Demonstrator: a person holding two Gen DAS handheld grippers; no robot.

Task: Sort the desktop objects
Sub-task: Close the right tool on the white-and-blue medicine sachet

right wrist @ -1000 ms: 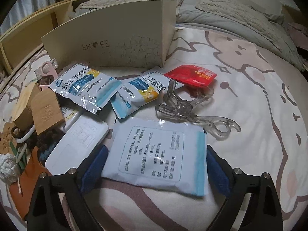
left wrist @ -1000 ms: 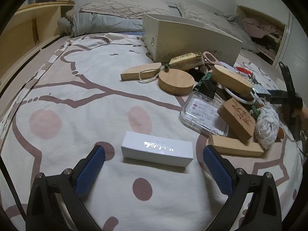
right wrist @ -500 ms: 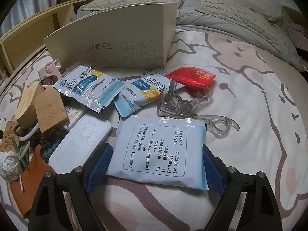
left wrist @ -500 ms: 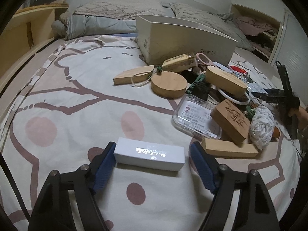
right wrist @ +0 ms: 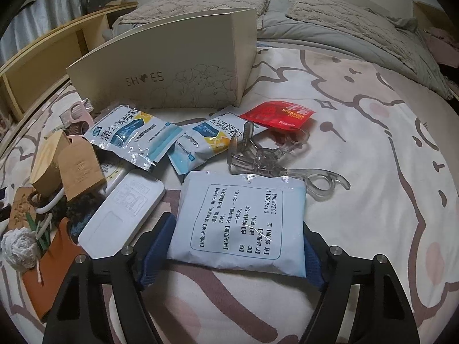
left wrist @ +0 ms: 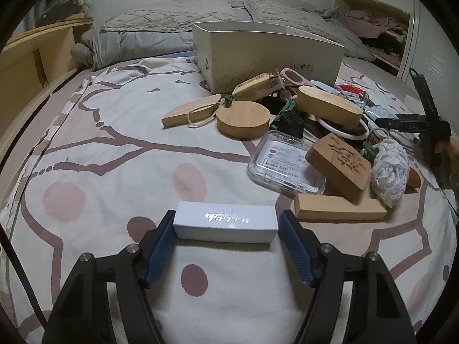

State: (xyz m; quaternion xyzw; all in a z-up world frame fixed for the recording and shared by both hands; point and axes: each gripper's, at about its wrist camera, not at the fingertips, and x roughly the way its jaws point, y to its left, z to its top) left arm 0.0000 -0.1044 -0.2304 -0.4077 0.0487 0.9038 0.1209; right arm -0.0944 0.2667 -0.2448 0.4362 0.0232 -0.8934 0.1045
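Two grippers (left wrist: 226, 226) (right wrist: 238, 243) (each closing) around packages.

Both views are fisheye, each mounted behind its gripper's fingers, angled steeply down and close over the bedspread (left wrist: 120, 109). The left wrist view faces the clutter at right of frame; the right wrist view has it at left. Both share the beige shoe box (left wrist: 275, 54) (right wrist: 172, 74) at upper centre.
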